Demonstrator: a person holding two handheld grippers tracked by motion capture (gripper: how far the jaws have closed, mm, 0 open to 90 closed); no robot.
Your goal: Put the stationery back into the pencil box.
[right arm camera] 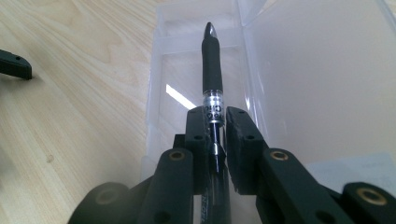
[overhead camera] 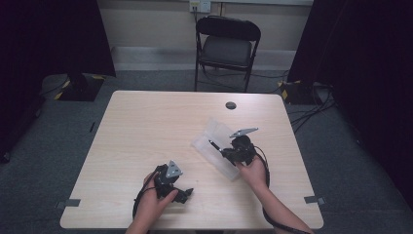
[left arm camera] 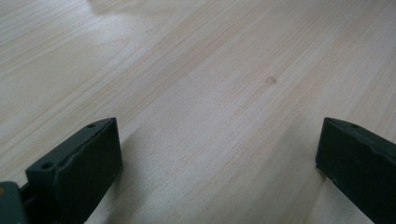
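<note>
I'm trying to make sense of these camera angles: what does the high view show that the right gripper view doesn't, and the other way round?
High view alone: the whole table, a folding chair behind it, both of the person's hands, and the left gripper resting near the table's front edge.

Right gripper view alone: close detail, the right gripper with its jaws clamped on the pen's clear barrel, the printed band there, and the dark grip section ending in the tip.

Shared: the right gripper holding the black pen over the open clear plastic case on the pale wooden tabletop.
</note>
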